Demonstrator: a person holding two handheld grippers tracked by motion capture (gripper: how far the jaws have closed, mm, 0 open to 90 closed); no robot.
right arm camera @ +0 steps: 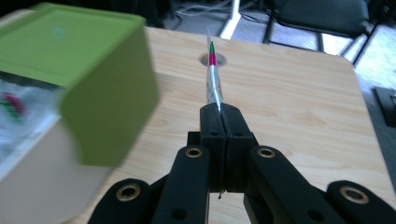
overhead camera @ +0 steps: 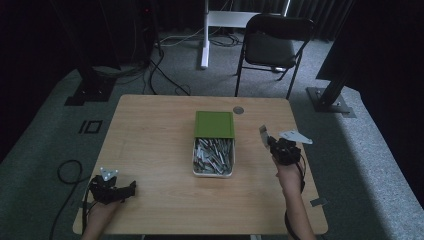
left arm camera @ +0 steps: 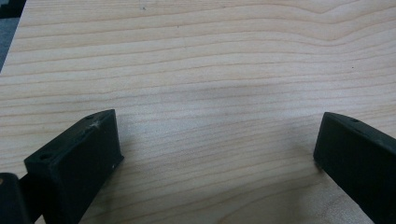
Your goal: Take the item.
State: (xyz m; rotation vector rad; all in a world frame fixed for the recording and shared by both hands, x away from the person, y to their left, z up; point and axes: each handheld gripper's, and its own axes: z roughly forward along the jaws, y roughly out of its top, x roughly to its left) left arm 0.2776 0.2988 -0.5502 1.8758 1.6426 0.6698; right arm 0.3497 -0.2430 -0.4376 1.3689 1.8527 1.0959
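Right tongs [right arm camera: 220,109] pressed fully together on a thin silvery sachet [right arm camera: 213,79], edge-on in the right gripper view, with a green and a red band near its far end. Sachet stuck out straight beyond the jaw tips, up off the worktop [right arm camera: 289,98]. Same sachet seen in the high view as a small pale flap [overhead camera: 263,135] above the right tongs [overhead camera: 272,142], just right of the box and clear of it. Grey three-cornered plate [overhead camera: 296,136] riding on top of that gripper; right hand [overhead camera: 286,172] behind it.

Box [overhead camera: 214,156] sat at mid-worktop, white-walled, packed with more silvery sachets [overhead camera: 215,152]. Green lid [overhead camera: 215,124] lay over the far part of the box, leaving the near part uncovered. In the right gripper view the green lid [right arm camera: 88,70] loomed close at left, blurred, with the pale box wall [right arm camera: 37,168] beneath it.

Left tongs [left arm camera: 219,149] spread wide over bare wood, nothing between the jaws. In the high view, left tongs [overhead camera: 131,189] low near the front left corner of the worktop [overhead camera: 150,130], well apart from the box, left hand [overhead camera: 102,207] behind.

Round grommet hole [overhead camera: 238,110] in the worktop just beyond the lid's far right corner. Folding chair [overhead camera: 272,47] on the floor past the far edge.
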